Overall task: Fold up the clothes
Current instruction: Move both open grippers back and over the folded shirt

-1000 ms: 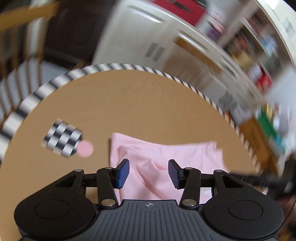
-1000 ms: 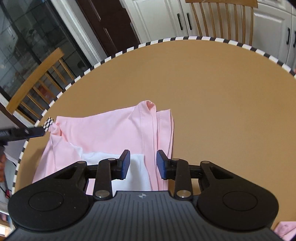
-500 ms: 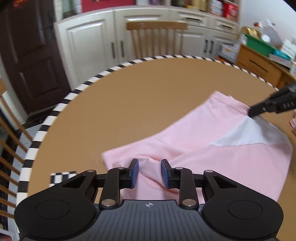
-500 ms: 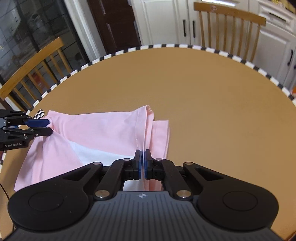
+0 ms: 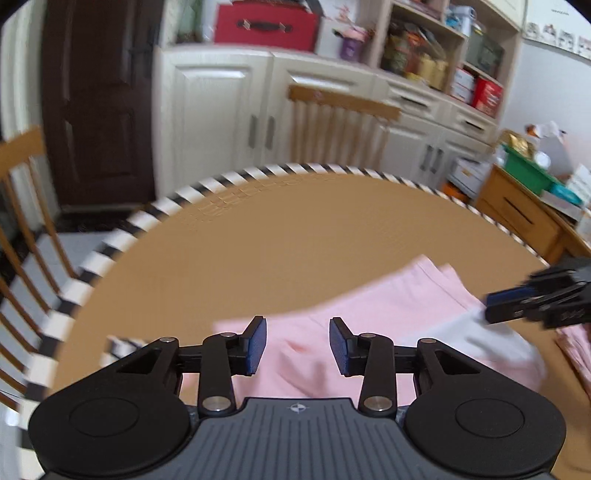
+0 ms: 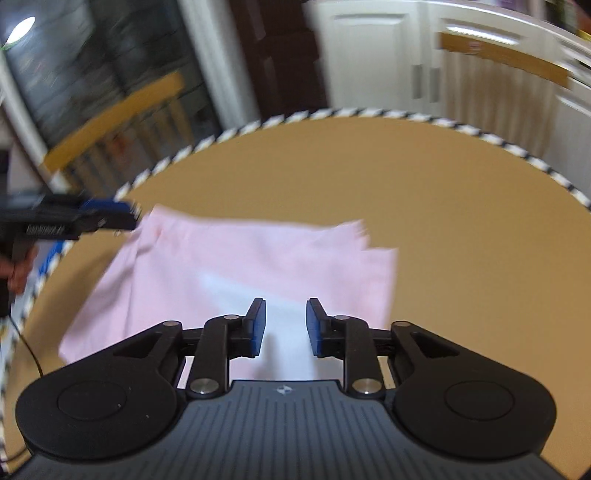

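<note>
Round table [image 5: 295,236], chairs [image 5: 332,125], cupboards [image 5: 214,107]

A home dining room or kitchen corner. Round tan surface [image 5: 295,236] with a striped edge mid-frame, wooden spindle-back chairs [image 5: 340,129] around it. Cream panelled cabinets [image 5: 214,110] across the top, open shelves [image 5: 439,48] crammed with boxes and packets at upper right (a red case [image 5: 266,24] on top). Dark wooden door [image 5: 99,99] at upper left.
</note>
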Available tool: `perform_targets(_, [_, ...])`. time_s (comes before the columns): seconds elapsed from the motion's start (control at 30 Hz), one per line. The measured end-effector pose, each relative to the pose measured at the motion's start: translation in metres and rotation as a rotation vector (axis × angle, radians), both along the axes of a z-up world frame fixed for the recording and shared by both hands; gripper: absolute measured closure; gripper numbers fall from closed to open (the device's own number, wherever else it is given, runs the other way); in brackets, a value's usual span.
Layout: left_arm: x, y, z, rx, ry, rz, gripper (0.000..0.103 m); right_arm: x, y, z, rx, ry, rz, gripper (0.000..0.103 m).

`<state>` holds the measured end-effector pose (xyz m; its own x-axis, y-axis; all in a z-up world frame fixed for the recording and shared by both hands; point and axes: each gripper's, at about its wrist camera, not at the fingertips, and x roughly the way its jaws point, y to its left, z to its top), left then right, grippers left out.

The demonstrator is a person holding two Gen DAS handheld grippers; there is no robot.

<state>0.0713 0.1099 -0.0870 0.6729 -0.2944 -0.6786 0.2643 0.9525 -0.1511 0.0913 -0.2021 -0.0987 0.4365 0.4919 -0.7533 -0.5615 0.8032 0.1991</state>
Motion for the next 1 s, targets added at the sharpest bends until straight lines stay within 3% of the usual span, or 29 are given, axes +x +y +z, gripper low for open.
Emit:
perform_targets(0.1, [0.007, -0.007, -0.017, 0.067, 0.030, -0.001, 0.063, -0.001, 0.011, -0.014, -0.090, 0.007, -0.018, 0.079])
perform_targets(0.33, [0.026, 0.011, -0.024, 0.132, 0.031, 0.113, 0.047, 0.000, 0.002, -0.017, -0.043, 0.024, -0.083, 0.080])
perform_targets(0.5, [0.024, 0.042, -0.009, 0.100, -0.005, 0.230, 0.052, 0.000, -0.002, -0.017, -0.034, 0.022, -0.102, 0.080])
perform_targets(0.63, [0.031, 0.056, -0.001, -0.019, 0.018, 0.233, 0.052, -0.001, 0.000, -0.014, -0.026, 0.031, -0.140, 0.078])
perform_targets(0.7, [0.036, 0.045, -0.005, 0.023, 0.032, 0.178, 0.052, -0.003, 0.001, -0.013, -0.025, 0.023, -0.150, 0.076])
perform_targets(0.83, [0.050, 0.041, -0.022, 0.106, 0.115, 0.224, 0.048, -0.004, 0.001, -0.015, -0.043, 0.013, -0.165, 0.079])
perform_targets(0.93, [0.044, 0.043, -0.015, 0.102, 0.103, 0.253, 0.050, -0.010, 0.002, -0.005, -0.070, -0.022, -0.237, 0.077])
perform_targets(1.0, [0.032, 0.044, -0.001, 0.075, 0.068, 0.280, 0.051, -0.024, 0.002, 0.006, -0.035, -0.050, -0.280, 0.074])
